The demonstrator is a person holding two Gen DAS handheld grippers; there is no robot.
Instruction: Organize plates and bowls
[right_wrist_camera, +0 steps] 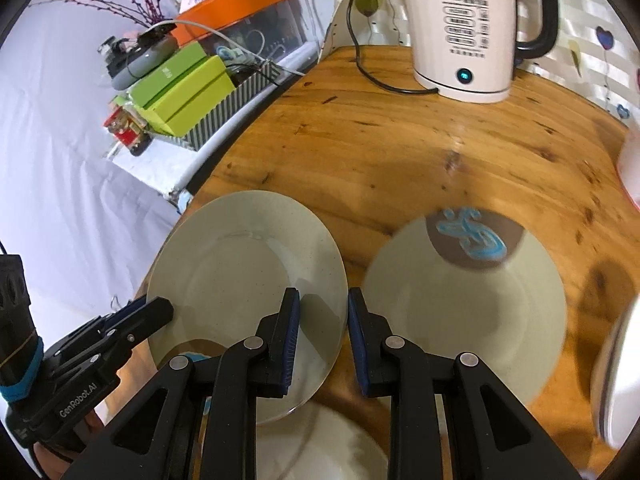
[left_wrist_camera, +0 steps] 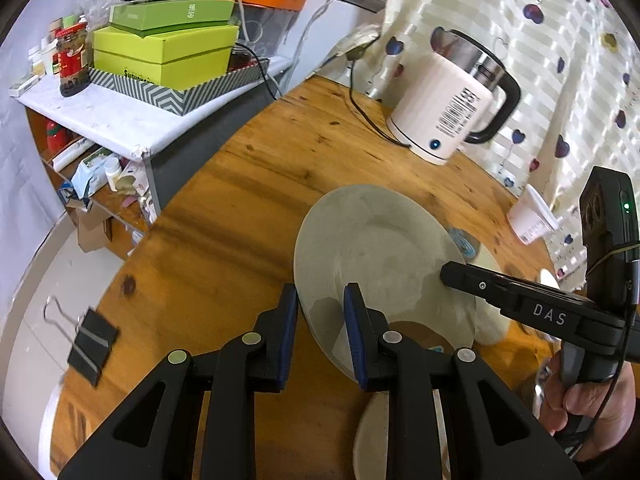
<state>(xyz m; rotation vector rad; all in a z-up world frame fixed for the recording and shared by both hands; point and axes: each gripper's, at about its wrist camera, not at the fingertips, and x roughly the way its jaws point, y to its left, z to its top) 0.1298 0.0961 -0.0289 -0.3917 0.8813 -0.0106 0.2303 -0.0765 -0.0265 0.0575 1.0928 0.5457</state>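
Observation:
A pale grey-green plate (left_wrist_camera: 380, 252) hangs tilted above the wooden table (left_wrist_camera: 260, 168), carried from both sides. My left gripper (left_wrist_camera: 320, 304) is shut on its near-left rim, and its tip also shows in the right wrist view as the left gripper (right_wrist_camera: 160, 308). My right gripper (right_wrist_camera: 324, 308) is shut on the opposite rim of the same plate (right_wrist_camera: 244, 276) and reaches in from the right as the right gripper (left_wrist_camera: 446, 272). A cream bowl (right_wrist_camera: 464, 300) with a brown patch and blue drawing sits blurred beside it. Under the plate lie a second brown-and-blue dish (right_wrist_camera: 192, 354) and a white plate (right_wrist_camera: 320, 440).
A white electric kettle (right_wrist_camera: 464, 32) with its cord stands at the table's back. Left of the table is a shelf with green boxes (left_wrist_camera: 164, 56). A black binder clip (left_wrist_camera: 90, 344) lies near the left table edge. A plastic cup (left_wrist_camera: 532, 220) and a blurred white dish (right_wrist_camera: 616, 380) are at the right.

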